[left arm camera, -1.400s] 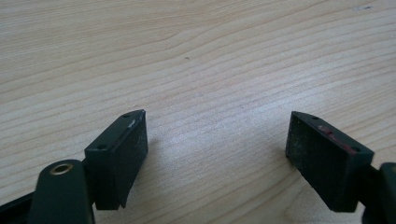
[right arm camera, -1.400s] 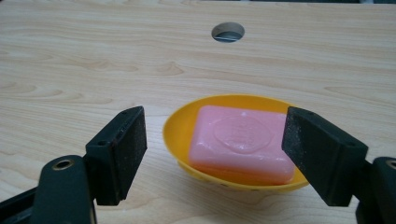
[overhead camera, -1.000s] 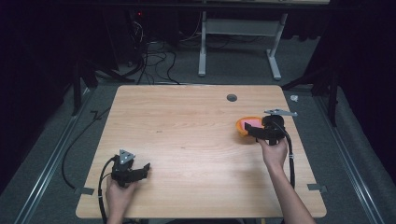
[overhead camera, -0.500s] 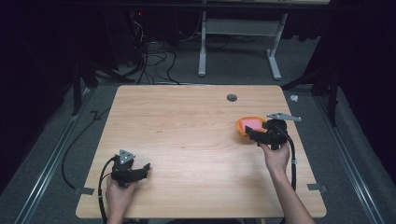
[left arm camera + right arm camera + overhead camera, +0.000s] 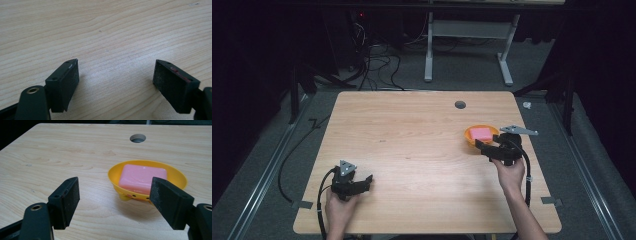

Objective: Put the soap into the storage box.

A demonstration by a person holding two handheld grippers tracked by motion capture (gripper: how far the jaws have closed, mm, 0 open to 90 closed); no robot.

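A pink soap bar [image 5: 142,176] lies in an orange dish [image 5: 177,178] at the table's right side; in the high view the dish [image 5: 470,133] holds the soap [image 5: 481,133]. My right gripper [image 5: 484,148] sits just in front of the dish, open, its jaws wide apart with nothing between them [image 5: 115,200]. Near the front left of the table my left gripper [image 5: 364,181] rests low over bare wood, open and empty [image 5: 116,80].
A round cable hole [image 5: 460,104] is in the table top near its far edge. The wooden table [image 5: 412,145] has wide bare room across its middle and left. Table legs and cables [image 5: 377,55] lie on the floor beyond.
My right gripper has drawn back toward the person, away from the dish, which now stands uncovered. The left gripper has stayed in place.
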